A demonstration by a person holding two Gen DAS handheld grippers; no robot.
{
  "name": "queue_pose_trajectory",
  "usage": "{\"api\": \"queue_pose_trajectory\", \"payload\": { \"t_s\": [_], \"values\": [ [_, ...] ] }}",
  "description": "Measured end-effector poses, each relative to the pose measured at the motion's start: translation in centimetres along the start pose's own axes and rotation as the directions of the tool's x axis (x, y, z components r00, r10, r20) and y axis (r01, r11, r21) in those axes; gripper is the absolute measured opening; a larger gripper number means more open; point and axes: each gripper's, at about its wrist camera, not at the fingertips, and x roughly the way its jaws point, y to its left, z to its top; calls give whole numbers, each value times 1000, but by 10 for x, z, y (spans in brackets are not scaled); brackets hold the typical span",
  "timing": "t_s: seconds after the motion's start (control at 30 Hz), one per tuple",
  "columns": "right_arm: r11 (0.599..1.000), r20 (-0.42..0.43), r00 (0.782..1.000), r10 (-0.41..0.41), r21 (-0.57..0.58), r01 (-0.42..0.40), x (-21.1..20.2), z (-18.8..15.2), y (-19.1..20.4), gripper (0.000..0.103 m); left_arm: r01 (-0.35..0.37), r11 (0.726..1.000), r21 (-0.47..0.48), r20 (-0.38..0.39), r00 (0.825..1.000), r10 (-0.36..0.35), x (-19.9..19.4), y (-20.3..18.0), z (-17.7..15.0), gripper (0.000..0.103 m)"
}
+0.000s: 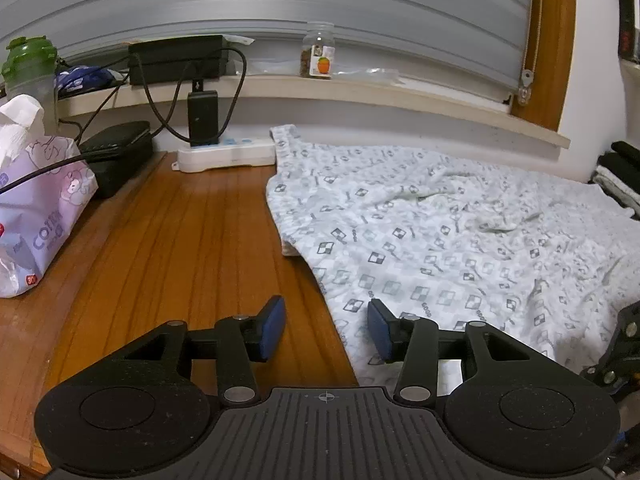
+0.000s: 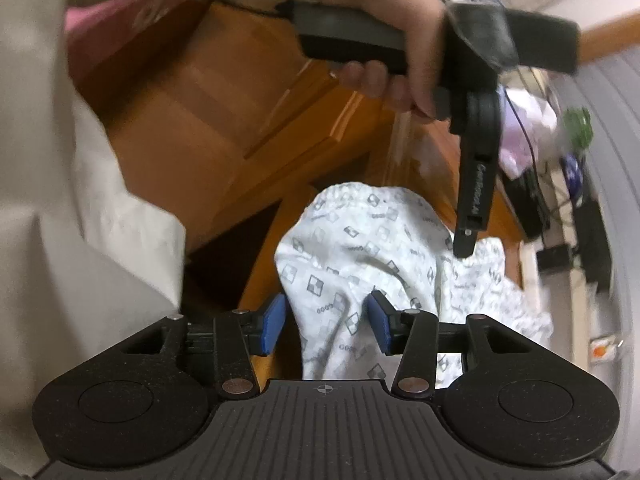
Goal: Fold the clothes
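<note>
Left gripper (image 1: 326,330) open, blue pads (image 1: 273,327) apart over the wooden table (image 1: 192,240), nothing between them; hem of the patterned white garment (image 1: 440,240) just under the right-hand pad, the cloth spreading flat ahead and to the right. Ahead to the left, a pink tissue pack (image 1: 40,208); beyond it a black case (image 1: 116,156) and a white power strip (image 1: 228,156) against the wall. Farther still, on the ledge, a green-lidded bottle (image 1: 30,64), a black box (image 1: 178,58) and a small glass jar (image 1: 318,52).

Right gripper (image 2: 326,328) open too, a hanging fold of the same garment (image 2: 360,248) lying loose between its pads, not pinched. Beyond, blurred, a hand (image 2: 392,40) holding the left gripper above the cloth.
</note>
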Motion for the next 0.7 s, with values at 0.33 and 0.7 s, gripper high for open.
{"api": "queue_pose_trajectory", "payload": {
  "t_s": [0.33, 0.7],
  "values": [
    [985, 164, 985, 61, 148, -85, -30, -4, -27, 2, 10, 1000, -15, 3, 1000, -10, 2, 4, 8, 50],
    [912, 393, 920, -3, 378, -158, -96, -18, -98, 2, -11, 1000, 30, -9, 1000, 11, 33, 11, 33, 49]
  ]
}}
